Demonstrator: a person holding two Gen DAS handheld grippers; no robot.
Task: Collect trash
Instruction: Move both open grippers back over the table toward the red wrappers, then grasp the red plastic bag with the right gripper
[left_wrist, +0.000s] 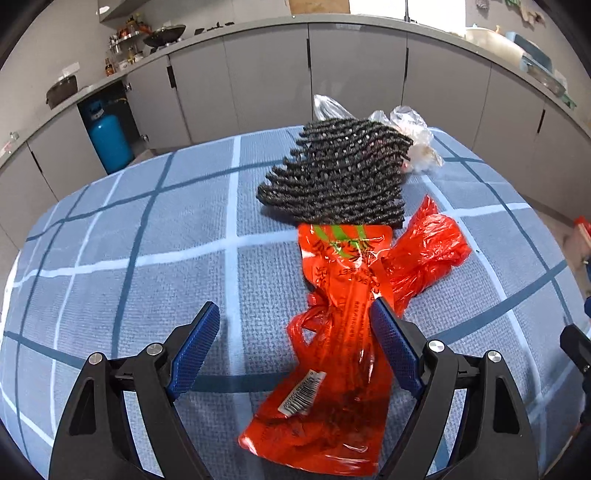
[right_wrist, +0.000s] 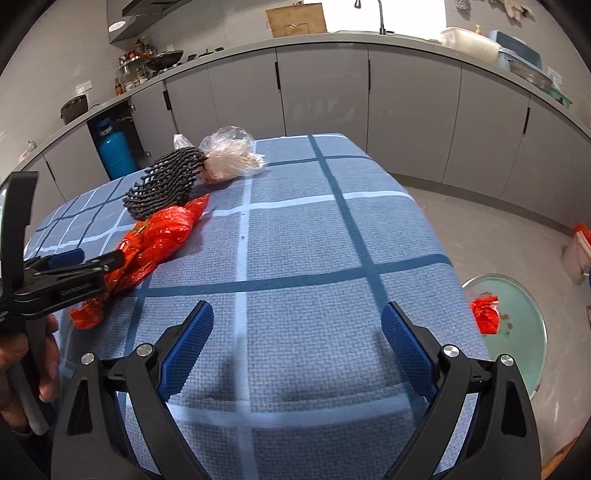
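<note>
A red plastic wrapper (left_wrist: 343, 332) with a barcode label lies on the blue checked tablecloth (left_wrist: 147, 236), a crumpled red bag (left_wrist: 428, 247) beside it. My left gripper (left_wrist: 293, 325) is open, its jaws straddling the wrapper's near part just above the cloth. Behind lie a black foam net (left_wrist: 340, 173) and a clear plastic bag (left_wrist: 413, 136). My right gripper (right_wrist: 297, 325) is open and empty over bare cloth. In the right wrist view the left gripper (right_wrist: 85, 260) shows at the left by the red wrapper (right_wrist: 155, 240), black net (right_wrist: 166, 182) and clear bag (right_wrist: 229, 155).
A round teal basin (right_wrist: 517, 325) on the floor to the right of the table holds red trash (right_wrist: 485, 314). Grey cabinets (right_wrist: 321, 88) and a counter curve behind. A blue gas cylinder (right_wrist: 114, 153) stands in an open cabinet at left. The table's right edge (right_wrist: 436, 229) drops off.
</note>
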